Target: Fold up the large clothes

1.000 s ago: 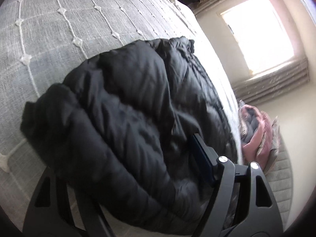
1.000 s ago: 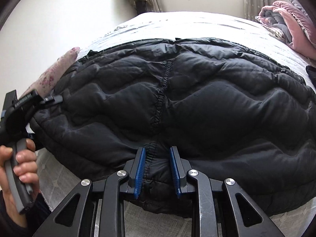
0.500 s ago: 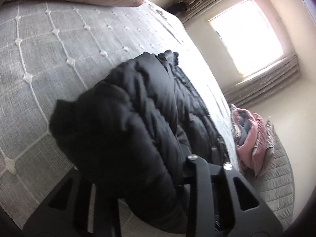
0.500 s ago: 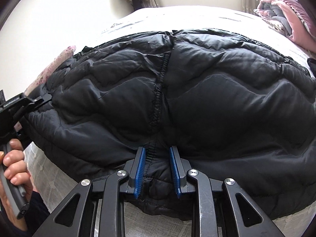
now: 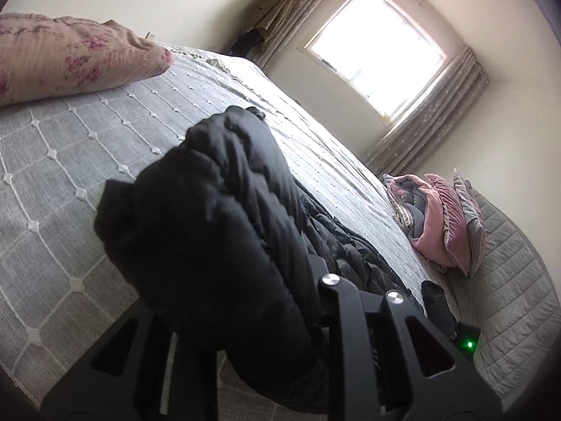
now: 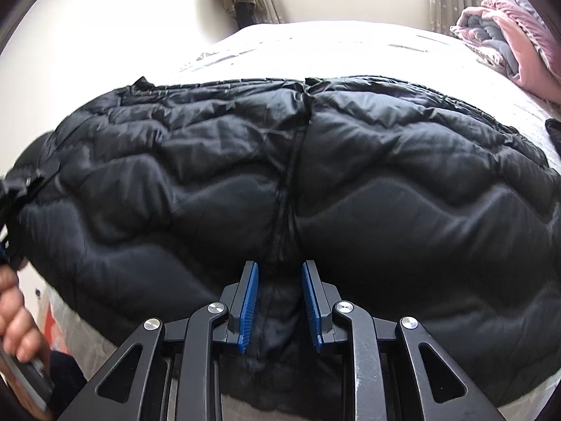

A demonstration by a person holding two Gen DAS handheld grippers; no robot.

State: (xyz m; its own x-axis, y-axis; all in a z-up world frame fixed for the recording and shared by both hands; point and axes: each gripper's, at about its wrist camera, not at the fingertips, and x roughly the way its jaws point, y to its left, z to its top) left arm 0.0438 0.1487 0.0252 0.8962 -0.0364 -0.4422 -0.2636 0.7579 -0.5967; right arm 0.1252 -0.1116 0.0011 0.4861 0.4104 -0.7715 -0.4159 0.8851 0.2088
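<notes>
A black quilted puffer jacket point(image 6: 315, 182) lies across the grey bed. My right gripper point(image 6: 280, 294) is shut on its near hem at the centre seam, with the fabric pinched between the blue pads point(image 6: 249, 301). My left gripper point(image 5: 273, 301) is shut on the jacket's left edge and holds a thick bunch of it point(image 5: 217, 231) lifted above the bedspread; its fingertips are hidden by the fabric. The left gripper and the hand on it show at the left edge of the right wrist view point(image 6: 17, 210).
The grey quilted bedspread point(image 5: 70, 161) has a floral pink pillow point(image 5: 70, 59) at its head. Folded pink and grey blankets point(image 5: 441, 221) sit at the far side. A window point(image 5: 378, 52) with curtains lies beyond. A small dark item point(image 5: 434, 305) lies near the blankets.
My left gripper has risen and tilted, lifting the jacket's left edge into a taller bunch. The right side of the jacket has puffed up and drawn closer; the right gripper keeps its hold.
</notes>
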